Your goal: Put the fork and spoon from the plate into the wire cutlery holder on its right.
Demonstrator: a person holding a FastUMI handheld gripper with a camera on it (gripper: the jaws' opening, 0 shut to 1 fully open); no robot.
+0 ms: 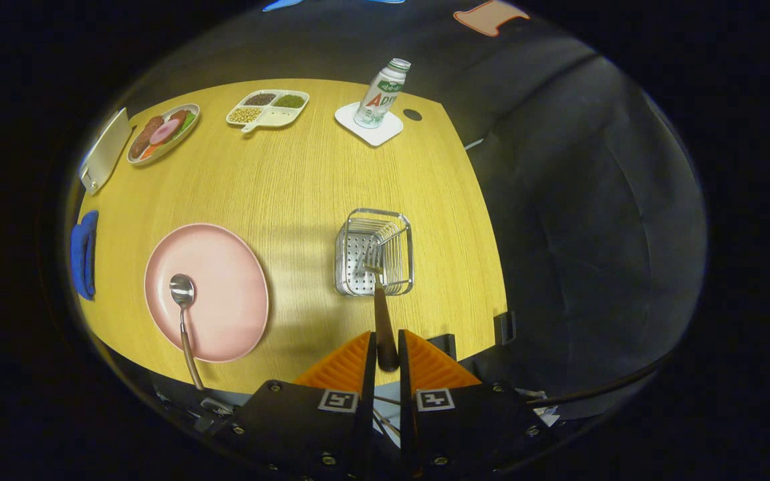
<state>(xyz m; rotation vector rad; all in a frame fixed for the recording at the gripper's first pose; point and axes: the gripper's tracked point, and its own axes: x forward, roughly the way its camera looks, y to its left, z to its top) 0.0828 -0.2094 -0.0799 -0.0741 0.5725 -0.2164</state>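
Observation:
My gripper [386, 349] is shut on the dark handle of the fork [381, 314], which points straight ahead. The fork's metal tines hang over the open top of the wire cutlery holder [375, 252], just beyond my fingertips. The holder stands upright on the yellow wooden table [305, 180]. To its left lies the pink plate [208, 290]. A spoon [184, 314] rests on the plate, bowl toward the plate's middle, its handle sticking out over the plate's near rim.
At the far side of the table stand a bottle [382, 93] on a white coaster, a divided tray of beans [268, 108] and an oval dish of food [162, 132]. A blue cloth [83, 254] lies at the left edge. The table's right edge runs close beside the holder.

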